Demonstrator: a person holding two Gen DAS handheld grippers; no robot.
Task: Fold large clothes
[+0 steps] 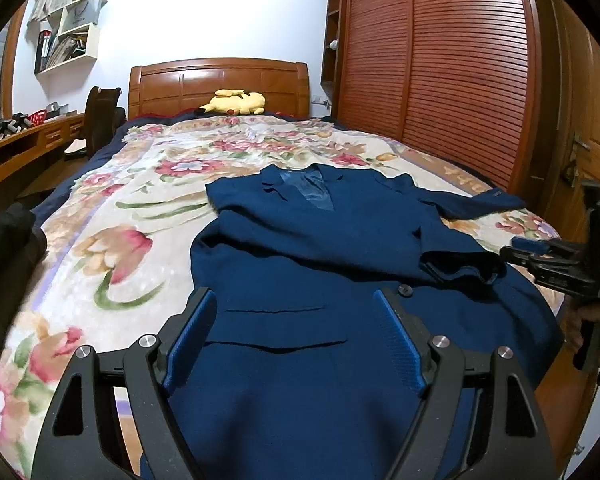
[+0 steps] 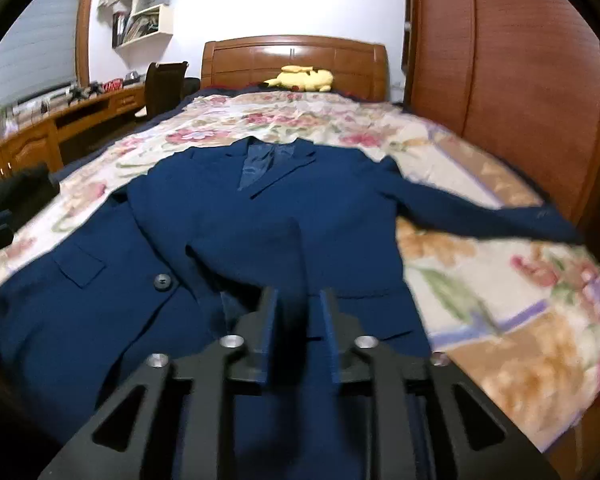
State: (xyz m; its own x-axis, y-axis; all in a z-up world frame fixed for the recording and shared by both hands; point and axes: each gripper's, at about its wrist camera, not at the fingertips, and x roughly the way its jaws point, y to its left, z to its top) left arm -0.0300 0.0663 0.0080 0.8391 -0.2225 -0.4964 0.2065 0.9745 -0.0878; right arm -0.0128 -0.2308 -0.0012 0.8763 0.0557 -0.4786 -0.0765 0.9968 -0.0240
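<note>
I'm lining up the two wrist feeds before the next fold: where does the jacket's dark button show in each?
Left wrist: the button sits low and right of centre, just beyond the right finger of the open left gripper.
Right wrist: the button is left of centre, beside the pocket flap, left of the right gripper.
Shared landmark: the yellow plush by the headboard.

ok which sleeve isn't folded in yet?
The wardrobe-side sleeve: it lies stretched out over the floral blanket. The other sleeve is folded across the jacket front, its end in the right tool.
</note>
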